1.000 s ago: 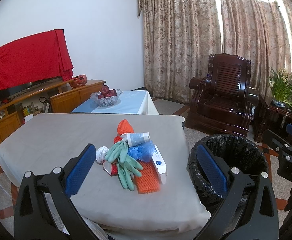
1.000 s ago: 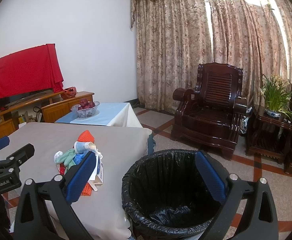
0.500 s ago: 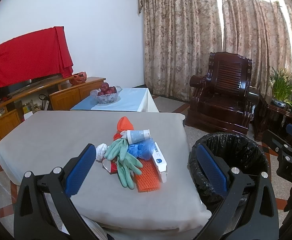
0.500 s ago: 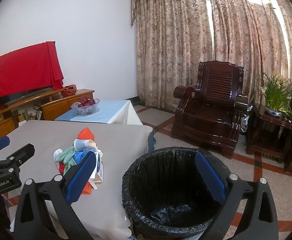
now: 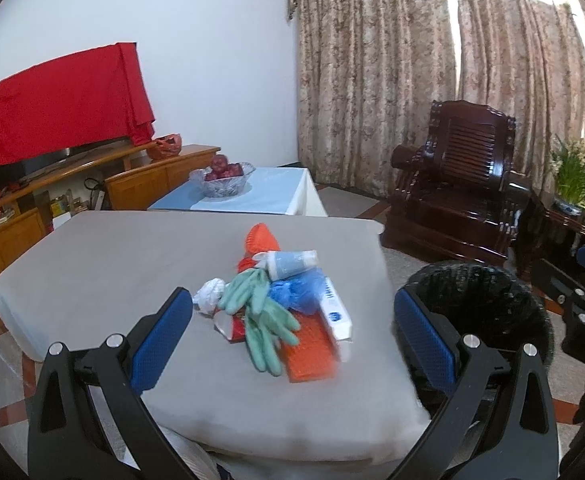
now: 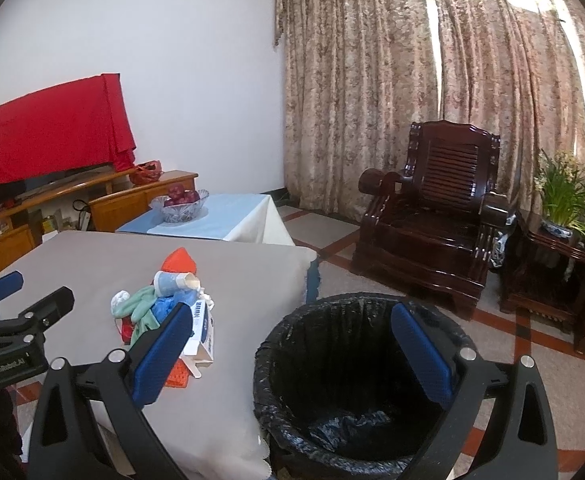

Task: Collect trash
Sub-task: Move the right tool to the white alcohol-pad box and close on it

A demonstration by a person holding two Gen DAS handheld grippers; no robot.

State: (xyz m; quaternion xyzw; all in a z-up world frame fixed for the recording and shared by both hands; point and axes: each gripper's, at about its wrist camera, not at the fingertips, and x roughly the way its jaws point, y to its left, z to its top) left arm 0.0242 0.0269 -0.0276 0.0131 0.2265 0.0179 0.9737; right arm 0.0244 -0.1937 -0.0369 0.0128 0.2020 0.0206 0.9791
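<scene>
The table carries a heap of litter at its centre; the lined bin stands at its 3 o'clock. Both claws, left claw and right claw, gape wide and empty. Best to pinch the topmost green gloves first.

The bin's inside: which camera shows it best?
The right wrist view: it looks down into the bin, showing the black liner to the bottom. The left wrist view catches only its rim and upper liner, partly behind the left gripper's finger.
</scene>
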